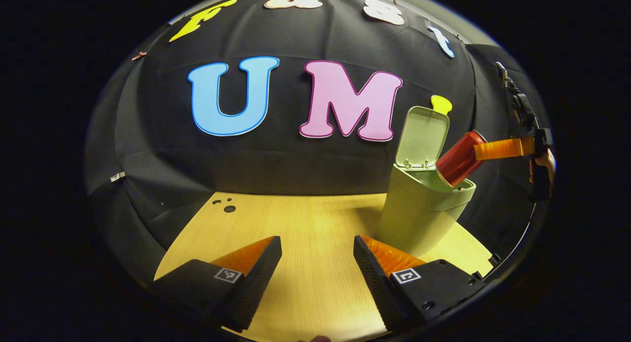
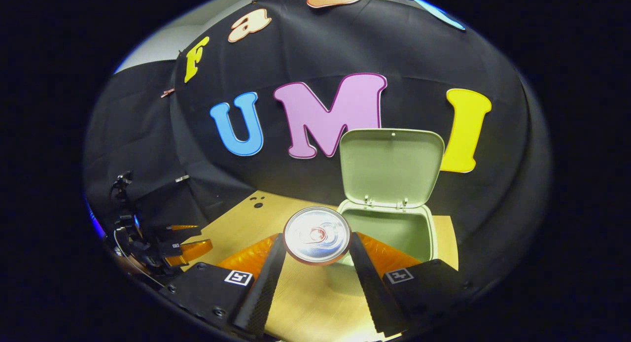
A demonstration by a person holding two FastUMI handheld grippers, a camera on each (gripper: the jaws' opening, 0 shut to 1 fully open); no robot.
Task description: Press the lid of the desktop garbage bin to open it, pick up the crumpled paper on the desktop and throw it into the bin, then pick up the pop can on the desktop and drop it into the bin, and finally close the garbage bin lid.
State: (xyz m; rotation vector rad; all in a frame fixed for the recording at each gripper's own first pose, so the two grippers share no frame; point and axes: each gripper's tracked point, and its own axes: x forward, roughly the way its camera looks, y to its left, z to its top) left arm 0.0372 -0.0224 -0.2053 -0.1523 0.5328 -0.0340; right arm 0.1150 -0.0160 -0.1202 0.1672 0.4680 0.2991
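Bin (image 2: 389, 233) lid (image 2: 392, 167) up; right gripper (image 2: 317, 248) clamps can (image 2: 317, 235) at mouth. Left gripper (image 1: 318, 263) jaws apart over wood table (image 1: 305, 219).

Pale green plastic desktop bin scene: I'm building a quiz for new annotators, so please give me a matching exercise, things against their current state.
Things:
1. hinged lid of the pale green plastic desktop bin
2. red metal pop can
3. left gripper
4. light wooden desktop

States:
A. open, holding nothing
B. held tilted over the bin's mouth
C. raised upright
D. carries the bin

Pairs: 1-C, 2-B, 3-A, 4-D
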